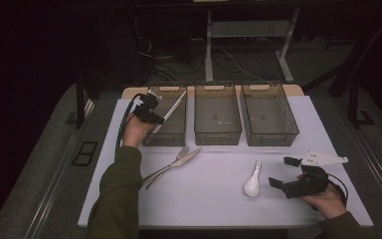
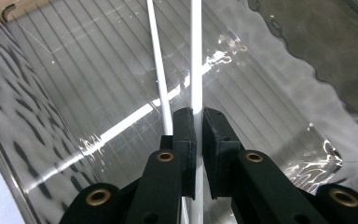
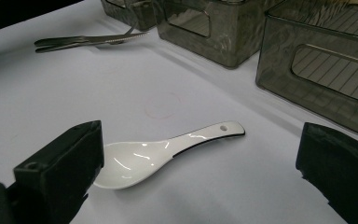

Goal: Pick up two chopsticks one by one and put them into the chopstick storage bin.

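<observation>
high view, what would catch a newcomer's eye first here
The left tongs hold a thin pale stick slanting over the leftmost of three dark see-through bins at the far side of the white table. Near the right tongs, which are open, lies a glossy white spoon; a fork and knife rest mid-table.

Fork (image 1: 181,153) & knife (image 1: 185,159) crossed mid-table, 2 bins (image 1: 218,130) (image 1: 270,138) beyond.

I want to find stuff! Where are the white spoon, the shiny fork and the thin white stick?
White ceramic spoon (image 3: 140,161), right gripper view, bowl.
Shiny metal fork (image 1: 181,153), high view, tines.
Thin white stick (image 2: 196,56), left gripper view, shaft above the jaws.
</observation>
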